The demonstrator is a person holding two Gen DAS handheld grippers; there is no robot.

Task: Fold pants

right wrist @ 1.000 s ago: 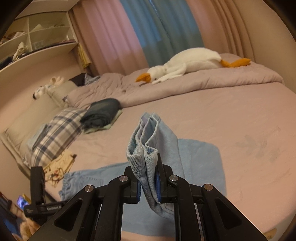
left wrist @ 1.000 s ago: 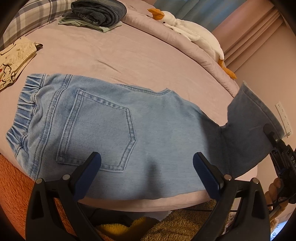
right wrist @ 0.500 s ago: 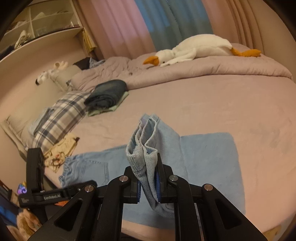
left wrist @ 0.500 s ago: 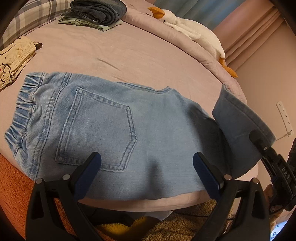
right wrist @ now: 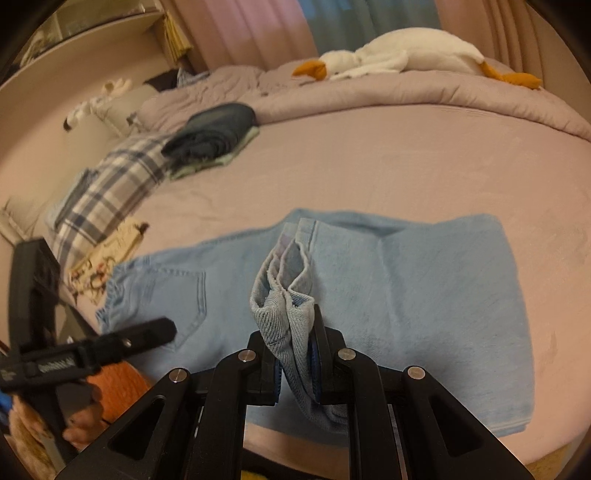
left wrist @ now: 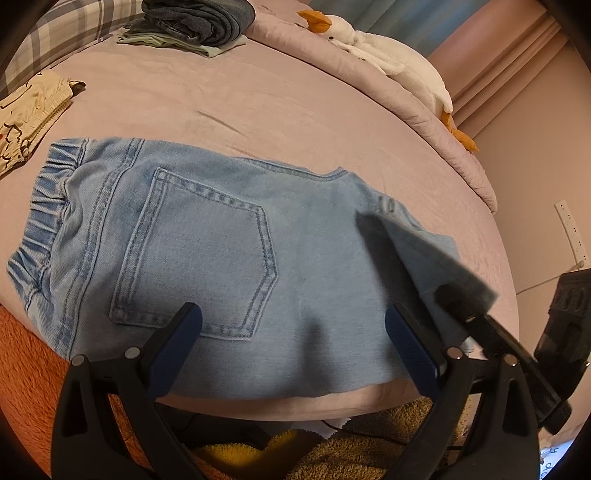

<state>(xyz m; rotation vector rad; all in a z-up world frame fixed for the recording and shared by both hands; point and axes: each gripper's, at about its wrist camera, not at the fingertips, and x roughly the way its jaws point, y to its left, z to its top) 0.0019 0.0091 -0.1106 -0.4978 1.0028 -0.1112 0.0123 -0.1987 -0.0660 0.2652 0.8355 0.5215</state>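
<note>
Currently the light-blue denim pants (left wrist: 207, 258) lie flat on the pink bed (left wrist: 295, 110), close to its near edge, back side up, with one back pocket (left wrist: 199, 254) showing. Elastic waistband (left wrist: 40, 210) is at the end of the pants nearest the cream printed garment (left wrist: 26, 114); the leg end is on the opposite side.

Right gripper (right wrist: 295, 362): fingers closed on a bunched layer of the leg hem (right wrist: 286, 295), which is raised off the bed and held above the rest of the pants. In the left wrist view the lifted hem (left wrist: 436, 258) hangs over the leg part of the pants, beyond the pocket, with the right gripper's finger (left wrist: 461, 299) on it.

Left gripper (left wrist: 291, 332): fingers spread wide apart, holding nothing, hovering over the near edge of the pants just below the pocket. In the right wrist view it (right wrist: 110, 343) sits at the waistband side of the pants.

Beyond the pants, further up the bed: a folded stack of dark clothes (left wrist: 195, 18), a plaid pillow (right wrist: 110, 184), and a white plush goose (right wrist: 399, 55) on the rolled duvet. An orange fuzzy fabric (left wrist: 26, 369) lies below the bed edge, beside the waistband.
</note>
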